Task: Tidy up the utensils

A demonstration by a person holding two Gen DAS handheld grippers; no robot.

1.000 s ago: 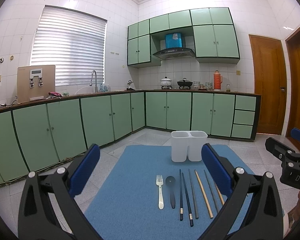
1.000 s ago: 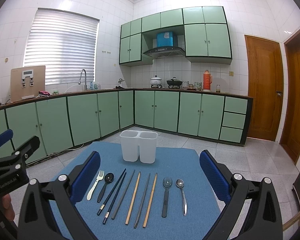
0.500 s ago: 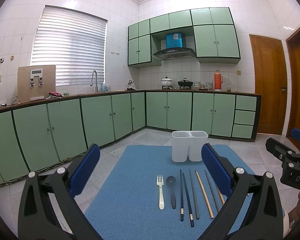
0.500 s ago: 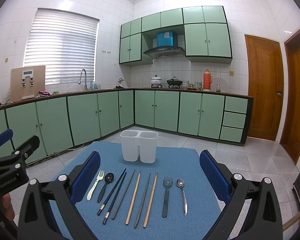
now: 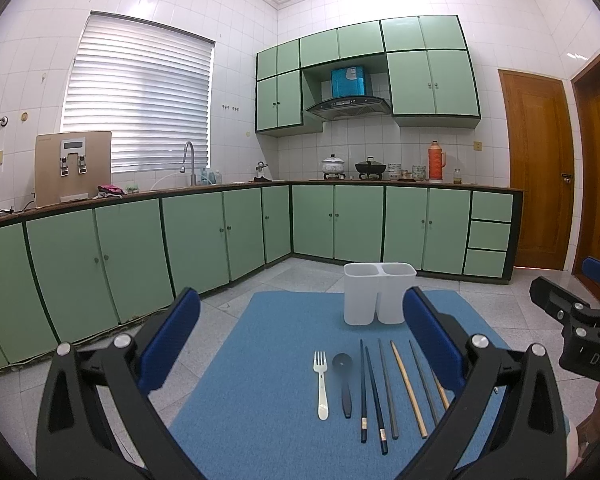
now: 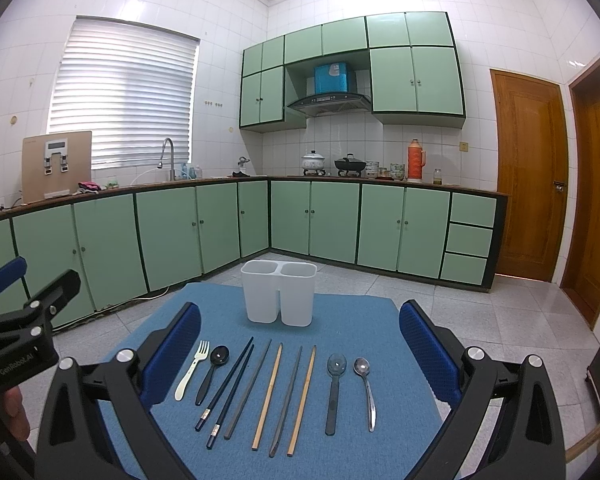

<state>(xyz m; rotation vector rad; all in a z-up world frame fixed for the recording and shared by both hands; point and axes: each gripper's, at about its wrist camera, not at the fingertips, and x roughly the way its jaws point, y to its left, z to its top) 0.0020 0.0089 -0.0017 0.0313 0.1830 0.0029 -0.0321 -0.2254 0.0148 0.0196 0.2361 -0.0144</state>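
Left wrist view: my left tool (image 5: 300,344) hangs above the blue mat (image 5: 260,360) on the surface, fingers spread wide, nothing between them. White two-compartment holder (image 5: 379,298) stands upright at the far end of the mat; both compartments look empty from here. In front of it, flat in a row: white fork (image 5: 321,384), black spoon (image 5: 345,384), dark chopsticks (image 5: 370,392), wooden chopstick (image 5: 408,388). The rest of the row is hidden behind my right-side finger. My right tool (image 5: 580,320) is visible at the frame edge.

Right wrist view: right tool (image 6: 300,346) also released, fingers apart, gripping nothing, poised over the near end of the row. Full set visible here: fork (image 6: 192,370), black spoon (image 6: 212,376), dark chopsticks (image 6: 228,386), two wooden chopsticks (image 6: 269,394), grey-handled spoon (image 6: 334,388), metal spoon (image 6: 366,386). All lie on the mat, apart from the holder (image 6: 279,292).

Progress, my read: nothing sorted yet. Every utensil is left to pick and drop in.
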